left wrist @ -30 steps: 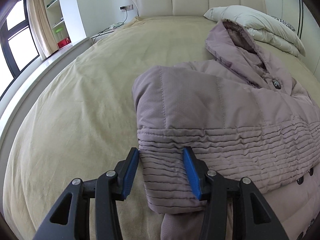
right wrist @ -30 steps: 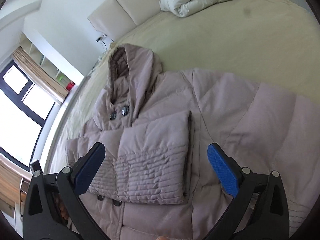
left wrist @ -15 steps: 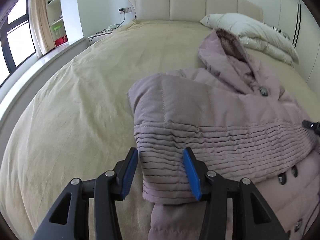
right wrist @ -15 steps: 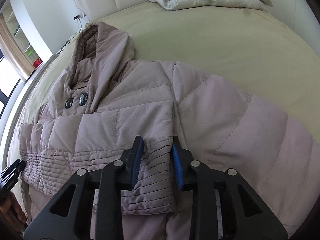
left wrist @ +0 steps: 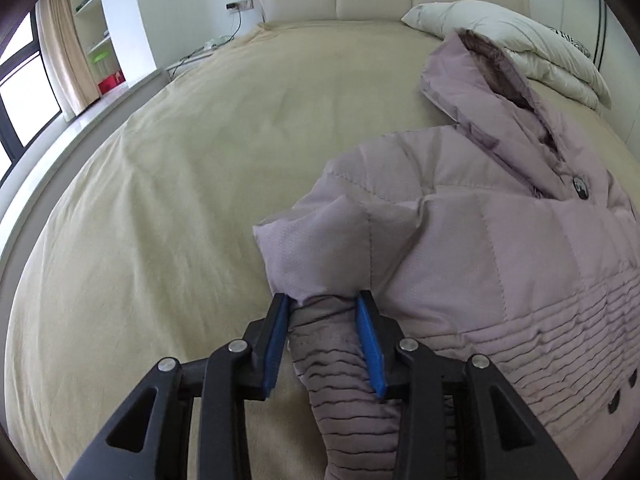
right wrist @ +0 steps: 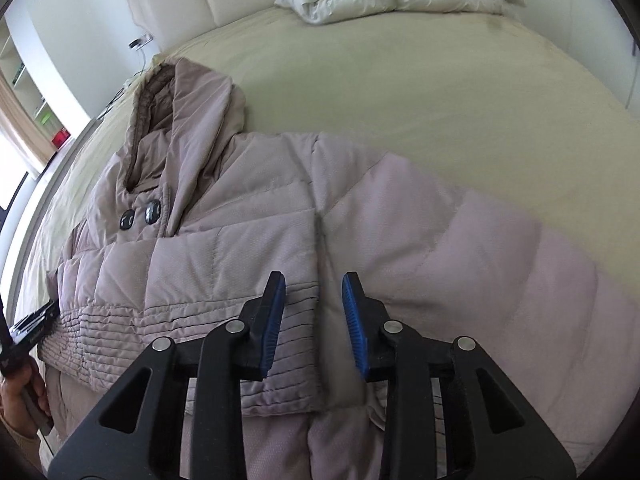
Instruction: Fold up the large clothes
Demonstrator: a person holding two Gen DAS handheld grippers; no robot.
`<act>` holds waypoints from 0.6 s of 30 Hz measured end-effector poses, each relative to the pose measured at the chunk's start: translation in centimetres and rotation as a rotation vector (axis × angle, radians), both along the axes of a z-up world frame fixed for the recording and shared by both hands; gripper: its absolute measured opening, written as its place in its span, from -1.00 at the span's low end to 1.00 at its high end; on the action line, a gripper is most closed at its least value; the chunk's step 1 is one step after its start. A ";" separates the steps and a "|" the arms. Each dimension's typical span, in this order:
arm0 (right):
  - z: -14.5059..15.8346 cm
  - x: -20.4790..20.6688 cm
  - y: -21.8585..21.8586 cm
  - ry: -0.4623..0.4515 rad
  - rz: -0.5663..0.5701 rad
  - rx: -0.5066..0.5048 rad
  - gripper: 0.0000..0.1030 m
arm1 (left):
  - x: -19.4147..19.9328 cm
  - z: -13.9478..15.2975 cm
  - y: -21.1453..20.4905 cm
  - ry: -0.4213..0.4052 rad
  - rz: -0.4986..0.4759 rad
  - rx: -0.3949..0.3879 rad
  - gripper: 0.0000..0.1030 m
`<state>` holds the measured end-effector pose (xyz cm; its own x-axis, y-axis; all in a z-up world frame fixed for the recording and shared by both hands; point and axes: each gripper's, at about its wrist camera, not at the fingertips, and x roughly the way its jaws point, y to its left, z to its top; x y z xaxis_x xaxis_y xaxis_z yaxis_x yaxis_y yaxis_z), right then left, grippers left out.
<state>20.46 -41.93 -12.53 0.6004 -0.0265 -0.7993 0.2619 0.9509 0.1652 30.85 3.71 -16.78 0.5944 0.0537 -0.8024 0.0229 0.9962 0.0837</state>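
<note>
Left wrist: left gripper (left wrist: 323, 306) pinching coat (left wrist: 480, 264) cuff.

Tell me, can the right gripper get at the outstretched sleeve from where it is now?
Probably yes. The right gripper is open, with the jacket's outstretched sleeve just off its right finger and nothing lying on it. The left gripper is busy at the far edge.
</note>
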 end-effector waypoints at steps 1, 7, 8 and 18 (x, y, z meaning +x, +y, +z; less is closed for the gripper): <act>0.9 -0.8 0.1 -0.036 -0.012 -0.009 -0.44 | -0.2 0.0 -0.1 -0.006 -0.006 0.006 -0.25; 3.7 -2.4 5.3 -0.164 0.169 0.094 -0.43 | -0.8 4.3 4.4 -0.063 0.115 -0.216 -0.28; 3.3 -2.0 6.3 -0.150 0.202 0.073 -0.43 | -0.8 5.2 4.5 -0.090 0.119 -0.202 -0.29; -3.0 0.7 7.0 -0.081 0.222 0.030 -0.42 | 3.7 0.2 1.3 0.032 0.008 -0.040 -0.15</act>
<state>21.19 -34.92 -15.54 0.6508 0.1368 -0.7468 0.0315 0.9779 0.2066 34.52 5.04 -16.59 0.5680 0.0259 -0.8226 0.0170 0.9989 0.0432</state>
